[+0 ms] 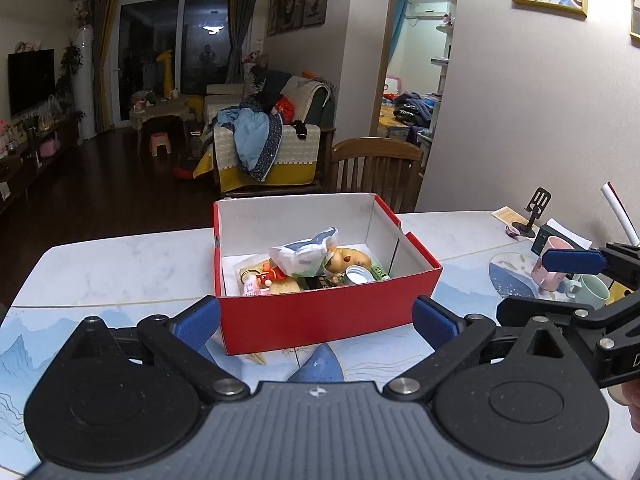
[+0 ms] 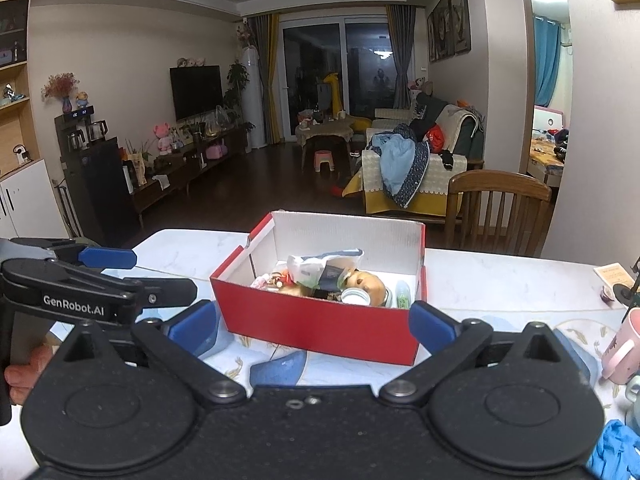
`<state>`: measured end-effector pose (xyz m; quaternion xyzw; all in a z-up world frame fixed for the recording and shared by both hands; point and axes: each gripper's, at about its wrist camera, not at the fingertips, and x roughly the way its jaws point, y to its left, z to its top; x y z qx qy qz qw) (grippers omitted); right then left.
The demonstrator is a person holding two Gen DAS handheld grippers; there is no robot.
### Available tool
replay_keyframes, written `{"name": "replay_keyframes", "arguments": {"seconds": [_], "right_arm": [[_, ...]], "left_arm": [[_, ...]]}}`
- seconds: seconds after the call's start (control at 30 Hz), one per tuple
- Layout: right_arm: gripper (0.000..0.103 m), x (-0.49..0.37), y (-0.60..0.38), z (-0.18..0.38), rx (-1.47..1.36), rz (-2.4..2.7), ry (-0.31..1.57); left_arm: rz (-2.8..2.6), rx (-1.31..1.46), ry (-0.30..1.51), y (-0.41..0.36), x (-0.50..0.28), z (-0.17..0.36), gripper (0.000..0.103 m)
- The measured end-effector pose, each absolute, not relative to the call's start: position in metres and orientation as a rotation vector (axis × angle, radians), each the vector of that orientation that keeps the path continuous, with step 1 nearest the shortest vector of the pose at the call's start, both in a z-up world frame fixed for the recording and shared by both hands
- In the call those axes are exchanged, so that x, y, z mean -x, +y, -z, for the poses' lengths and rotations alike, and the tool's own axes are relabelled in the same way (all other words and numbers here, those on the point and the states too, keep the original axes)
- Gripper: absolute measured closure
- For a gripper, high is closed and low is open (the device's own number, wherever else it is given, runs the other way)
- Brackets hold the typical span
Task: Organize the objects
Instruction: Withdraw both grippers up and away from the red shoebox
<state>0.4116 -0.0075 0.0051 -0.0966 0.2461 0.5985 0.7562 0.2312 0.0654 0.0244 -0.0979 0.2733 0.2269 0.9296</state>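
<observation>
A red cardboard box (image 1: 320,320) with a white inside stands open on the marble-patterned table (image 1: 120,268). In it lie a white and green bag (image 1: 304,256), a small tin can (image 1: 357,274), potatoes (image 1: 348,258), a tube and a red toy. My left gripper (image 1: 316,322) is open just short of the box's front wall, nothing between its blue pads (image 1: 196,320). My right gripper (image 2: 312,326) is open too, facing the same box (image 2: 320,320) from its front right corner. Each gripper shows in the other's view: the right gripper (image 1: 560,284) and the left gripper (image 2: 152,274).
A pink mug (image 1: 550,270) and a pale green mug (image 1: 592,290) stand on the table's right, near a black phone stand (image 1: 532,216). A wooden chair (image 1: 376,168) is behind the table. A blue cloth (image 2: 616,452) lies at the near right. A hand (image 2: 24,376) holds the left gripper.
</observation>
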Motion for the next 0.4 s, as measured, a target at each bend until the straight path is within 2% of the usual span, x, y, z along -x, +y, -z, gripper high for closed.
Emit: {"name": "replay_keyframes", "arguments": {"seconds": [0.4], "right_arm": [[0.000, -0.410, -0.015, 0.008, 0.211, -1.291, 0.588]], "left_arm": [[-0.465, 0.197, 0.571, 0.062, -0.227, -0.020, 0.001]]}}
